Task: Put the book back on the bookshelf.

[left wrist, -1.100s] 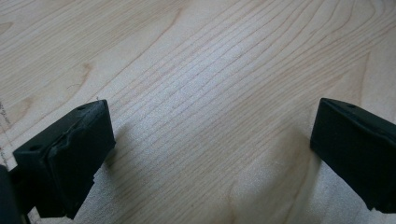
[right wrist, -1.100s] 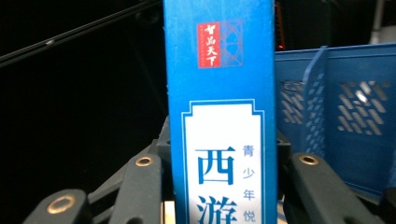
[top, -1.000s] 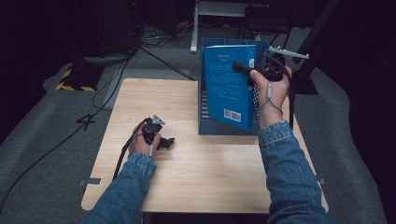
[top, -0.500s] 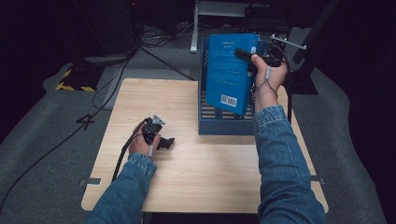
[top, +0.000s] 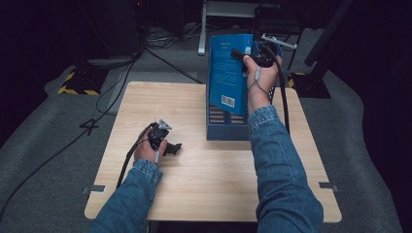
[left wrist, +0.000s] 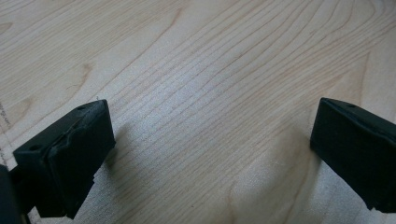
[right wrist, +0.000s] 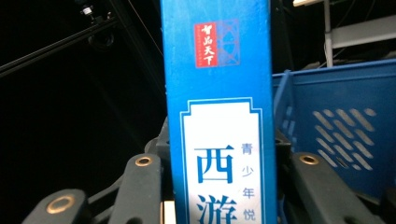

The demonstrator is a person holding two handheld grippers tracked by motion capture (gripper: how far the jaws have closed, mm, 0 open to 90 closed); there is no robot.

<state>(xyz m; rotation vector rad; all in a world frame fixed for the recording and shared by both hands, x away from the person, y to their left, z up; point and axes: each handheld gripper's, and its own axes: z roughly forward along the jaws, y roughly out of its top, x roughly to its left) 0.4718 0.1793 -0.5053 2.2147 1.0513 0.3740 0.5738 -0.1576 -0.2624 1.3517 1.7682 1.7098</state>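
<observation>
Book point(top: 228, 73): blue, held upright in my right hand-held gripper point(top: 250, 54), above the blue crate point(top: 228, 127) that stands on the far right part of the counter point(top: 194, 194). In the high view its back cover faces the camera, with a barcode near the lower edge, and its lower part hangs in front of the crate's near-left section. Whether the lower edge touches the crate cannot be determined.

Right hand-held gripper: the jaws are pinched on the book, one on each cover, near its upper right part. In the right gripper view the spine point(right wrist: 219, 116) stands vertical between the two jaws, showing a red label near the top and a white panel with blue characters below. The crate's perforated wall point(right wrist: 341, 135) lies behind it to the right. My right hand point(top: 260, 80) is raised over the crate, with the cable trailing down along the forearm.

Left hand-held gripper point(top: 174, 148): it rests on the counter at the near left, well apart from the crate. Its jaws are spread wide with nothing between them; in the left gripper view bare wood grain point(left wrist: 210, 93) lies between the two black pads point(left wrist: 70, 154). My left hand point(top: 148, 150) holds it low against the counter.
</observation>
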